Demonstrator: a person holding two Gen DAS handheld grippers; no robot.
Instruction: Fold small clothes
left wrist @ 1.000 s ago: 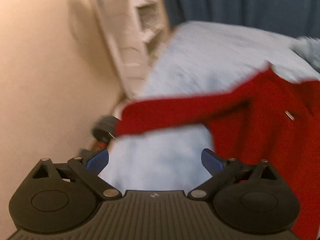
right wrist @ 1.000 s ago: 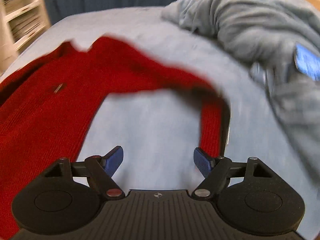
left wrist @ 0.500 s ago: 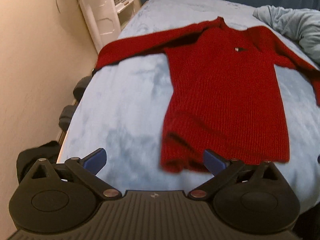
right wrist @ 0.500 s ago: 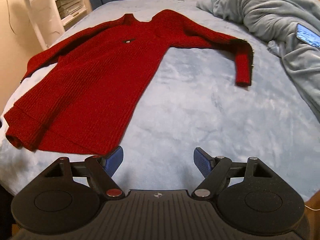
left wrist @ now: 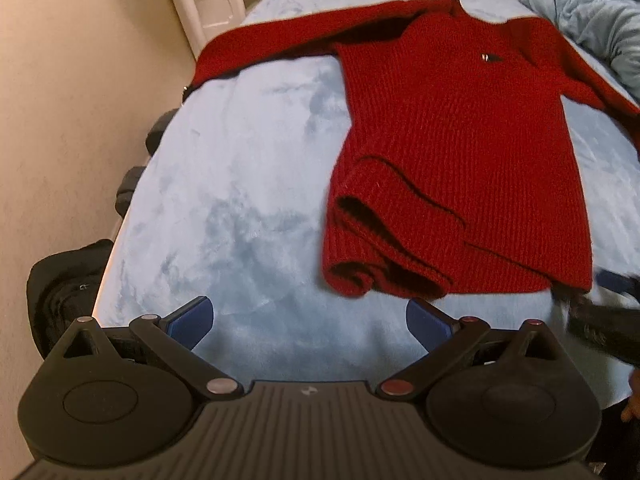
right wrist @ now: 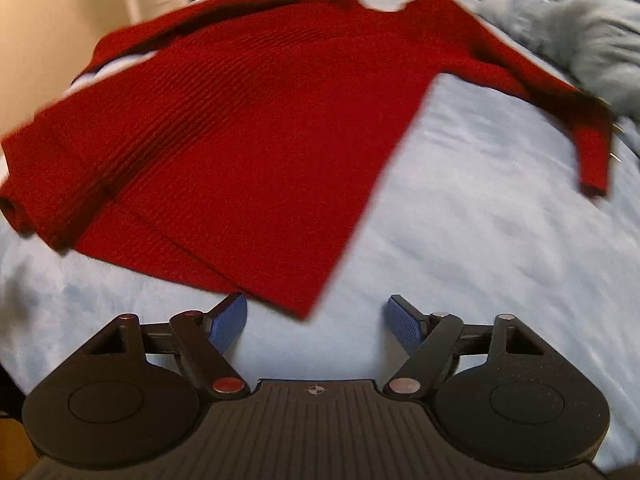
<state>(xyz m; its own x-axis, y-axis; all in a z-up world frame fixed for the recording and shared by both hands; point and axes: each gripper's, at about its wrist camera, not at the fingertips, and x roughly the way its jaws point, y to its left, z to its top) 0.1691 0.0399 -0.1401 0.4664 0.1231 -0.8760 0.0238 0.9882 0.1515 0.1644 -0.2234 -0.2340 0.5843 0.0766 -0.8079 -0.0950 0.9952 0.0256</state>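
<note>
Red knitted sweater (left wrist: pixel 460 152) lies spread flat on the bed (left wrist: pixel 248 200), neck toward the far edge, sleeves out to both sides, hem at the near edge with its left corner rumpled. Left gripper (left wrist: pixel 310 320) fingers released, nothing between. Right gripper (right wrist: pixel 316 320) has just been closing; fingers apart, hem corner just beyond them, ungripped.

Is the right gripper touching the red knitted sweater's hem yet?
Apart. The right wrist view shows right gripper jaws, just closing, around bare blue blanket; red knitted sweater corner just beyond.
</note>
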